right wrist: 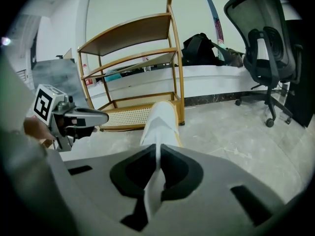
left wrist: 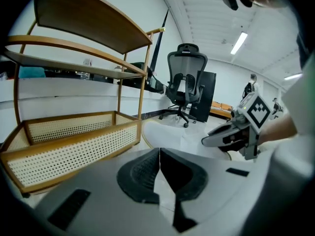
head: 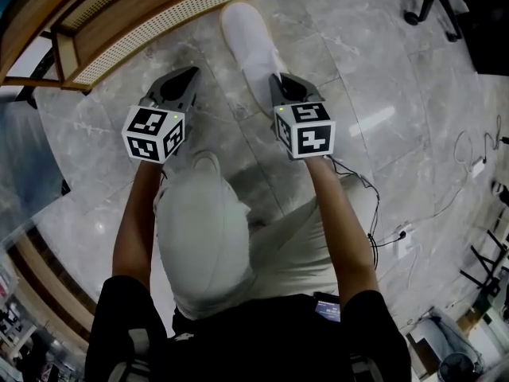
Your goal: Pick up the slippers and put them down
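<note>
Over a grey marble floor (head: 374,62), holds out two grippers side by side, a little apart, both angled downward. Grasps a white slipper (head: 248,42) with the right gripper (head: 280,78): clenches both pads (right wrist: 174,171) on a thin edge at the slipper's near end, with the fabric running down through the gap behind them. Points the slipper's toe to the far side, toward a wooden rack (head: 159,24) with a cane-weave bottom tray. Shows a yellowish line along the slipper's sole edge. Cannot tell whether the toe touches the floor or hangs just above it.

Carries the left gripper (head: 189,74) clenched as well, pads pressed together at the front, with nothing between them and only a sliver of floor visible lower down. Holds that gripper just left of the slipper, not touching it, and near the rack's right corner.

Faces the rack at the far left, with upper shelves curving above the tray. Finds a black office chair (right wrist: 266,48) at the far right on its castors, well apart from the slipper, and a dark bag (right wrist: 199,47) on a white ledge (right wrist: 211,75) behind the rack. Has thin cables (head: 374,213) lying across the floor at the near right, beside the right forearm (head: 342,221). Wears a black top and light trousers.
</note>
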The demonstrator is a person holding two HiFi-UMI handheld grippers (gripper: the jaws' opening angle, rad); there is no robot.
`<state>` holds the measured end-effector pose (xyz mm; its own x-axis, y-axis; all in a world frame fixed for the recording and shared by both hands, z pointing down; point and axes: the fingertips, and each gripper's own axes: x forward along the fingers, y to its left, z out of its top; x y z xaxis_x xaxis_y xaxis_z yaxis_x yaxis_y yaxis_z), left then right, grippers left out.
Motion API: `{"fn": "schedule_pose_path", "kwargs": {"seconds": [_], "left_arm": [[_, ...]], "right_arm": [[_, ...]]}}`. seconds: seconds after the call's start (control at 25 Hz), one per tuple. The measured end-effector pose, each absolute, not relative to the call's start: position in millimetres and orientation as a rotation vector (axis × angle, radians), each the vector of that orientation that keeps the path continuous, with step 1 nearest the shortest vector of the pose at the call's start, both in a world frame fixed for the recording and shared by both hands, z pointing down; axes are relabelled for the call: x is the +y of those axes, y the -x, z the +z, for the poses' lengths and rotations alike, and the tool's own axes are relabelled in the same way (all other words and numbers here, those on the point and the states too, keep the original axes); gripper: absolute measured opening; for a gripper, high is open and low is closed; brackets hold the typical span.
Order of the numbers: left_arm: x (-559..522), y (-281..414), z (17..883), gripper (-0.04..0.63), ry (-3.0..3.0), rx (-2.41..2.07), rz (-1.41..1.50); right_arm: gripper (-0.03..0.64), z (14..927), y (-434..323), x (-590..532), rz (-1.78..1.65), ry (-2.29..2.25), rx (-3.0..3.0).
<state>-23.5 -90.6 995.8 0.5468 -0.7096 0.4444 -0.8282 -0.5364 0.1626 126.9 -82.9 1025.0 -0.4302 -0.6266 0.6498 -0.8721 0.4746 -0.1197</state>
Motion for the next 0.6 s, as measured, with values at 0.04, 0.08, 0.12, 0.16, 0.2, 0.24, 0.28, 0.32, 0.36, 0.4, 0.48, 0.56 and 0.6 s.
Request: {"fn": "schedule_pose_path", "kwargs": {"seconds": [0.04, 0.08, 0.12, 0.16, 0.2, 0.24, 0.28, 0.32, 0.36, 0.4, 0.48, 0.56, 0.6], "left_arm": [[-91, 24, 1000, 0.006, -2.43, -1.26, 0.474], [-91, 24, 1004, 0.006, -2.426, -1.26, 0.483], [-91, 25, 1008, 0.006, -2.42, -1.26, 0.49], [-91, 26, 1012, 0.006, -2.412, -1.26, 0.496], [-90, 28, 1016, 0.006, -2.402, -1.259, 0.5], [-89, 29, 1019, 0.006, -2.393, -1.255, 0.503], [-89, 29, 1022, 0.006, -2.385, -1.249, 0.504], [-88, 28, 1023, 0.006, -2.381, -1.239, 0.503], [-88, 27, 1025, 0.006, -2.379, -1.227, 0.503], [-87, 25, 1027, 0.006, -2.379, -1.215, 0.506], [-86, 23, 1031, 0.006, -2.381, -1.199, 0.514], [-85, 21, 1036, 0.006, -2.38, -1.192, 0.527], [-85, 21, 1039, 0.006, -2.378, -1.19, 0.536]], "right_arm": [[0.012, 1030, -127, -83, 0.616, -1.237, -2.19], [0.013, 1034, -128, -83, 0.621, -1.235, -2.182], [0.012, 1039, -129, -83, 0.626, -1.234, -2.173], [0.012, 1044, -129, -82, 0.629, -1.232, -2.163], [0.013, 1049, -129, -80, 0.63, -1.228, -2.155], [0.013, 1053, -129, -79, 0.627, -1.224, -2.148], [0.012, 1056, -128, -79, 0.619, -1.219, -2.142], [0.014, 1059, -128, -78, 0.609, -1.213, -2.136], [0.013, 1063, -128, -76, 0.601, -1.207, -2.129], [0.013, 1067, -129, -75, 0.598, -1.2, -2.122], [0.013, 1076, -129, -72, 0.607, -1.187, -2.107], [0.012, 1084, -130, -70, 0.619, -1.178, -2.091], [0.013, 1089, -131, -69, 0.623, -1.173, -2.083]]}}
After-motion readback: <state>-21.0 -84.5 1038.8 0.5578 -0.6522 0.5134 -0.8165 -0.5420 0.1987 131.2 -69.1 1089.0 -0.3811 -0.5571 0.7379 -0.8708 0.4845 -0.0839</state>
